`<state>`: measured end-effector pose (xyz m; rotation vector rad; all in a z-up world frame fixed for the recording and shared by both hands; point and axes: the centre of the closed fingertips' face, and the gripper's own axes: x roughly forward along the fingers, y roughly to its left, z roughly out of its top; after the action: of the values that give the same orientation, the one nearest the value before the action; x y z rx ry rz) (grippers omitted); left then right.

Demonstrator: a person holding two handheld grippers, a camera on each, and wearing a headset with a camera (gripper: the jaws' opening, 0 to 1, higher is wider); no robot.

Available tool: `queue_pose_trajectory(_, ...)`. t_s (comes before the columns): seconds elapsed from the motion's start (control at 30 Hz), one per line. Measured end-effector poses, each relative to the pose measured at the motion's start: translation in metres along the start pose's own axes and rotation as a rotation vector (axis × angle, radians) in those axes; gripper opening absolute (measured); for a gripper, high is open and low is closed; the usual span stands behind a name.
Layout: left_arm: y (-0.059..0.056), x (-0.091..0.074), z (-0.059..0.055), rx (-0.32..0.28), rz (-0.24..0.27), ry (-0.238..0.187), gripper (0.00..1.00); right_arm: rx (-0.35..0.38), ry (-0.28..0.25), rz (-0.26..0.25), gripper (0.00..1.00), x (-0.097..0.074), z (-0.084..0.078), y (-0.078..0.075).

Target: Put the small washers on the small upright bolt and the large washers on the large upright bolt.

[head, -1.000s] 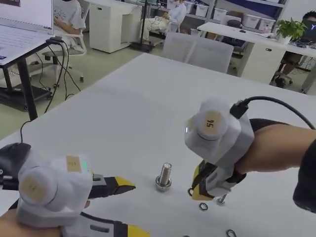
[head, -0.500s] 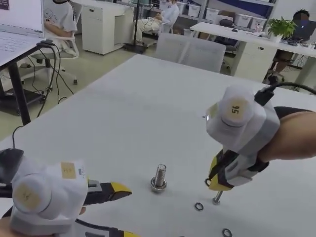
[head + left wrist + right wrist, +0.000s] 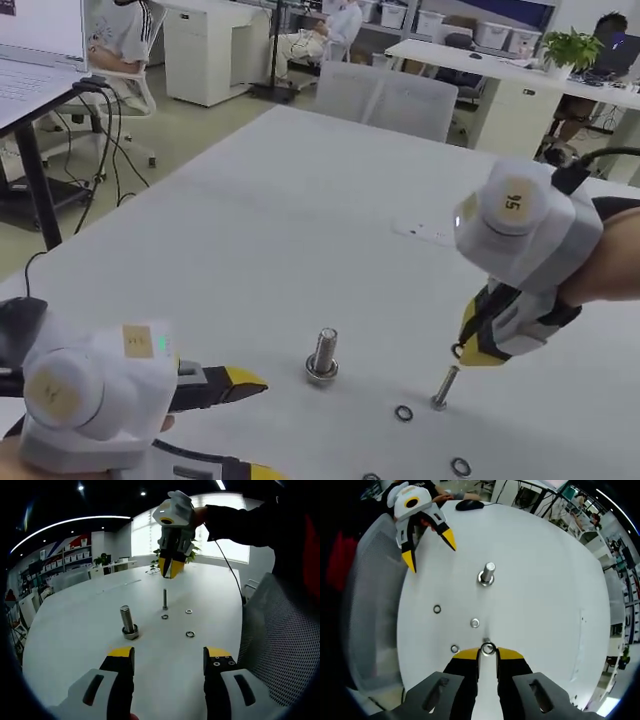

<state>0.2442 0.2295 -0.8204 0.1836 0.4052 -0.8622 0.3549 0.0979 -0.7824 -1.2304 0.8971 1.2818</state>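
Observation:
The large upright bolt [image 3: 322, 355] stands on the white table [image 3: 300, 220], and the thin small bolt [image 3: 441, 388] stands to its right. My right gripper [image 3: 468, 354] hangs just above and right of the small bolt, shut on a small washer [image 3: 457, 350], also gripped at its tips as the washer [image 3: 487, 649]. Three loose washers [image 3: 403, 413] lie near the small bolt, one washer [image 3: 460, 466] closer to me. My left gripper [image 3: 258, 425] rests low at the left, open, pointing at the large bolt [image 3: 128, 622] and small bolt [image 3: 165, 599].
A black mouse [image 3: 470, 504] lies on the table's left edge. Grey chairs [image 3: 390, 100] stand at the far side, and desks with seated people [image 3: 125, 40] lie beyond. Bare tabletop stretches behind the bolts.
My right gripper has lifted up and to the right off the small bolt, still holding the washer, so the bolt now shows. The left gripper has stayed put.

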Motion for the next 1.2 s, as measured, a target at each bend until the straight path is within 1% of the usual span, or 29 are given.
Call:
queue_pose_trajectory(0.07, 0.000, 0.000, 0.000, -0.001, 0.001, -0.001, 0.55, 0.000, 0.011, 0.001, 0.14, 0.002, -0.003, -0.001)
queue_pose_trajectory(0.43, 0.001, -0.001, -0.001, -0.008, 0.010, -0.002, 0.54, 0.015, 0.026, 0.034, 0.14, 0.017, -0.010, -0.002)
queue_pose_trajectory(0.53, 0.001, -0.001, -0.002, -0.010, 0.011, -0.001, 0.54, 0.013, 0.033, 0.034, 0.14, 0.019, -0.012, -0.002)
queue_pose_trajectory(0.83, 0.000, -0.002, -0.003, -0.011, 0.012, 0.003, 0.54, 0.014, 0.026, 0.045, 0.14, 0.023, -0.009, 0.003)
queue_pose_trajectory(1.0, -0.001, -0.002, -0.003, -0.013, 0.013, 0.004, 0.54, 0.011, 0.037, 0.050, 0.14, 0.026, -0.010, 0.005)
queue_pose_trajectory(1.2, -0.001, -0.002, -0.004, -0.013, 0.011, 0.008, 0.54, 0.010, 0.036, 0.055, 0.14, 0.028, -0.009, 0.006)
